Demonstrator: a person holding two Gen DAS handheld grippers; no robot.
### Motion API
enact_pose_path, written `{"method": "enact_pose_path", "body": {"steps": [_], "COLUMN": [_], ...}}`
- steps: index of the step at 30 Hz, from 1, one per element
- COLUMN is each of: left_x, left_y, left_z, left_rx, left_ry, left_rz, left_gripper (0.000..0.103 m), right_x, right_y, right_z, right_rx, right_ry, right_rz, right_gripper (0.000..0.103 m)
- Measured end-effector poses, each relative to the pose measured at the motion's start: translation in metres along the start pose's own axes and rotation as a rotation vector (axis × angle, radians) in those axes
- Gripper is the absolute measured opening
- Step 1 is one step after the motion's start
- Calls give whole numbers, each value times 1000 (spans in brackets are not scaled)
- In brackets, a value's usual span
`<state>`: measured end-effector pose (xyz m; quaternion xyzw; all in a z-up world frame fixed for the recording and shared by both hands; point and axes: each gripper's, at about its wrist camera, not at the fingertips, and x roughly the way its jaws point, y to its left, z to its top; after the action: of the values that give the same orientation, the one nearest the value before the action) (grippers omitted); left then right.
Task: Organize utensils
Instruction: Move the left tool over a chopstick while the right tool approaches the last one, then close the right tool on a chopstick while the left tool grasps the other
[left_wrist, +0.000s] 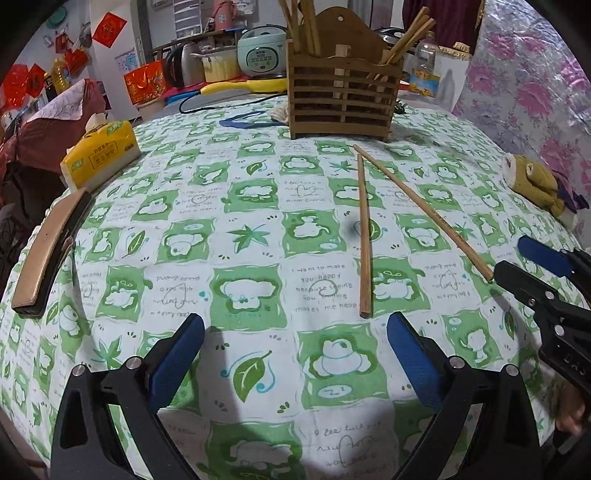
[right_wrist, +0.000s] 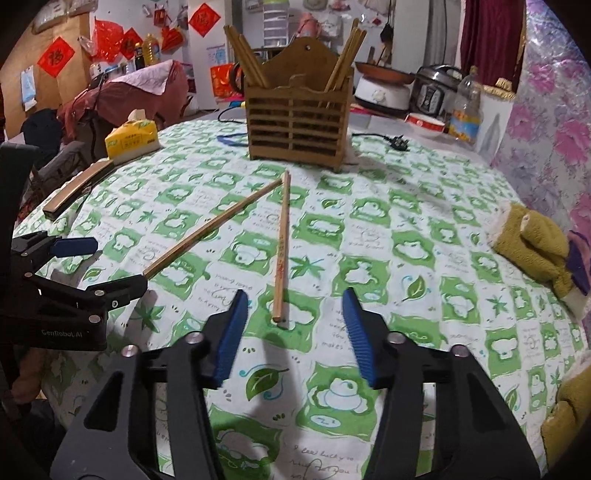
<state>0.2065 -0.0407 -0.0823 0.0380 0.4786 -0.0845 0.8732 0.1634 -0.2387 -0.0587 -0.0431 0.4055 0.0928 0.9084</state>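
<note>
Two wooden chopsticks lie loose on the green-and-white tablecloth, their far tips meeting in a V. One chopstick has its near end just ahead of my left gripper, which is open and empty. The other chopstick ends just ahead of my right gripper, also open and empty. A slatted wooden utensil holder stands upright at the far side with several chopsticks in its two compartments.
A yellow tissue pack and a flat brown case lie at the left table edge. A mustard-coloured cloth toy lies at the right. A black plug and cord lie by the holder.
</note>
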Motion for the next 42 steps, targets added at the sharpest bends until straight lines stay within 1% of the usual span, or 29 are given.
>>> {"method": "enact_pose_path", "body": {"steps": [5,7,8,9,10,12,13,14,15,16,17,18,19,20,24,27,31,32,33,35,36,42], "left_x": [0,2,2,3,3,5,7,11,16,17,17,18,17,16,15,13,12,11,10,10,10,8], "left_y": [-6,-10,-11,-13,-14,-16,-18,-20,-22,-23,-24,-25,-26,-26,-24,-21,-22,-23,-24,-26,-26,-21], "left_z": [1,3,4,6,8,15,17,19,21,21,22,21,21,20,19,17,16,15,15,14,14,16], "left_rx": [29,45,50,57,64,68,71,76,83,87,93,101,106,108,110,105,118,122,131,138,137,105], "left_ry": [-1,13,19,25,28,26,26,32,48,42,34,32,27,26,20,19,15,14,11,8,7,-10], "left_rz": [8,14,5,-6,-11,-28,-33,-40,-52,-55,-55,-59,-63,-70,-82,-96,-95,-107,-120,-124,-125,-143], "left_gripper": [97,96,92,86,85,77,75,69,61,59,54,50,49,45,40,40,39,29,16,6,6,6], "right_x": [14,23,25,27,27,24,24,24,24,24,24,25,25,25,26,27,29,29,29,30,31,30], "right_y": [3,2,1,-2,-4,-9,-10,-11,-13,-15,-15,-17,-18,-18,-19,-17,-16,-16,-17,-16,-16,-16], "right_z": [3,6,7,8,8,7,7,7,7,7,8,8,8,7,8,8,8,8,8,8,7,8], "right_rx": [-11,4,16,37,51,77,85,93,103,108,113,118,122,125,124,118,116,116,115,113,112,111], "right_ry": [66,91,97,105,103,88,85,84,84,85,87,88,90,92,97,100,109,111,112,118,121,112], "right_rz": [36,43,38,34,37,37,35,35,40,44,49,55,59,64,62,53,56,55,54,53,51,52], "right_gripper": [31,14,6,6,6,6,6,6,6,6,6,7,7,11,11,11,11,11,11,10,7,6]}}
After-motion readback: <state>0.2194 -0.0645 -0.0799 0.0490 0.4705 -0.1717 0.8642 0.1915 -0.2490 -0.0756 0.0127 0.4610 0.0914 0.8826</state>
